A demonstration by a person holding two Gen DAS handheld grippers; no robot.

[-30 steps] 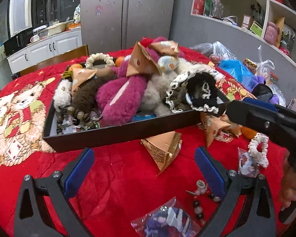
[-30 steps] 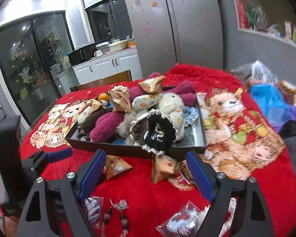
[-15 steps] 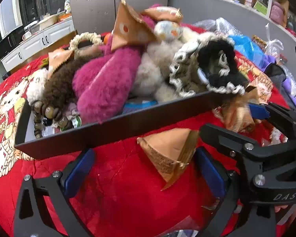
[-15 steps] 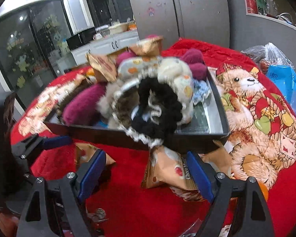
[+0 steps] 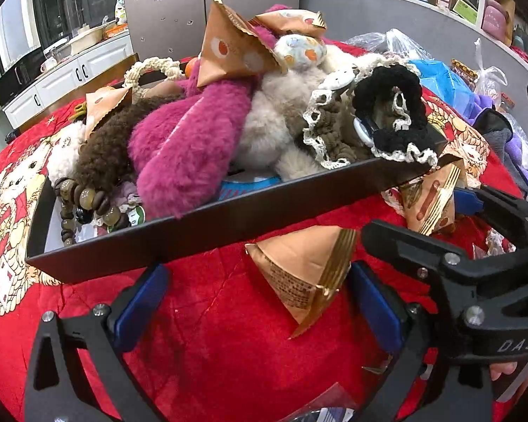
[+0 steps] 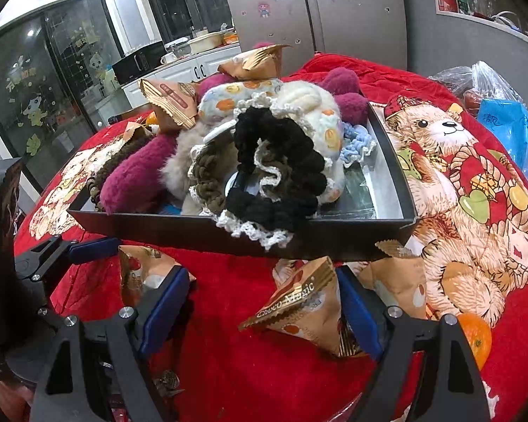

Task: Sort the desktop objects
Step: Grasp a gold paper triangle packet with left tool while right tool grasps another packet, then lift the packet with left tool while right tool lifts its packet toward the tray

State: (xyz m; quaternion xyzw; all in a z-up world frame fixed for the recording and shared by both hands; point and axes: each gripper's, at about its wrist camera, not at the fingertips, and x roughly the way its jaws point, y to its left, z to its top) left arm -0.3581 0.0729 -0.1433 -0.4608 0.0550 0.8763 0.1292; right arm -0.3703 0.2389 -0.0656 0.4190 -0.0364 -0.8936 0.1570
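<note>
Gold-and-orange pyramid-shaped foil snack packets are the items in play: one is seen lower centre of the left-wrist frame, on the red printed cloth just below the black rectangular tray's near wall; another, lettered "Magic", sits lower centre-right of the right-wrist frame. Both are judged light, air-puffed, crinkly and slippery, with crushable contents likely. The crimped seam edge or a pinch across the flat faces is advised, with modest force. The left gripper is spread wide, nothing clamped, packet against its right pad. The right gripper is likewise wide, empty, packet beside its right pad. The tray is heaped with plush toys and scrunchies; little room is left.
</note>
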